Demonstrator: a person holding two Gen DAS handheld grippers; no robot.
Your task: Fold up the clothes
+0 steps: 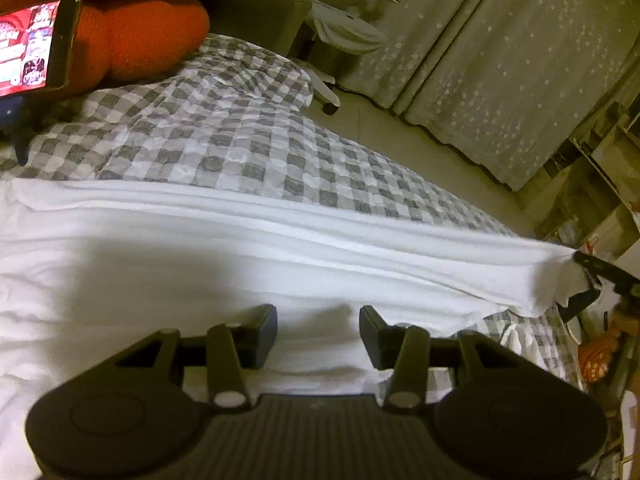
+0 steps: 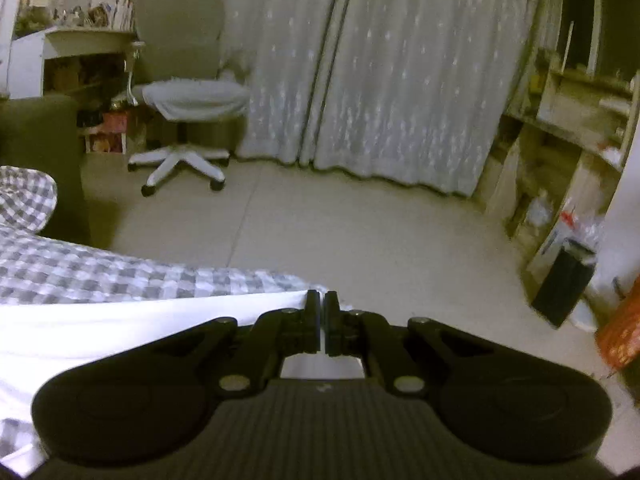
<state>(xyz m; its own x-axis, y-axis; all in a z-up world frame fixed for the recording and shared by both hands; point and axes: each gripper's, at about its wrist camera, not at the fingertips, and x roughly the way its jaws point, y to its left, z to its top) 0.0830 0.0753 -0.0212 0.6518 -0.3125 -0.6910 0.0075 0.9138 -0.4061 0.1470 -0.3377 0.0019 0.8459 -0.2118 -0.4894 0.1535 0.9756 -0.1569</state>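
The white garment (image 1: 200, 248) lay spread on a bed with a grey-checked cover (image 1: 224, 136), with a long lengthwise fold ridge running from 9 o'clock to 3 o'clock across the left wrist view.

**Tool state.** The left gripper (image 1: 318, 332) hovered over the garment's middle with its jaws spread; whether the fingertips touched the cloth could not be told, and no cloth sat between them. The right gripper (image 2: 322, 320) had its jaws pressed together on the garment's end; in the left wrist view that gripper (image 1: 588, 276) appeared at 3 o'clock, with the cloth drawn to a point at its tips. The pinched corner hung past the bed's edge, over the floor (image 2: 360, 220).

**Probable faults.**
- Slip of the corner: the grip took only a thin margin of cloth, so a firm pull would likely free it.
- Loss of the fold ridge: tension came from one end only; with the left jaws spread and nothing pinning the middle, the whole garment would likely slide instead of folding.
- Skewed fold: a corner grip pulls diagonally, so the edges might not align.
- Cover dragged: the loose cover could bunch beneath.

A phone (image 1: 32, 44) rested against an orange cushion (image 1: 152, 36) at 10 o'clock, well apart.
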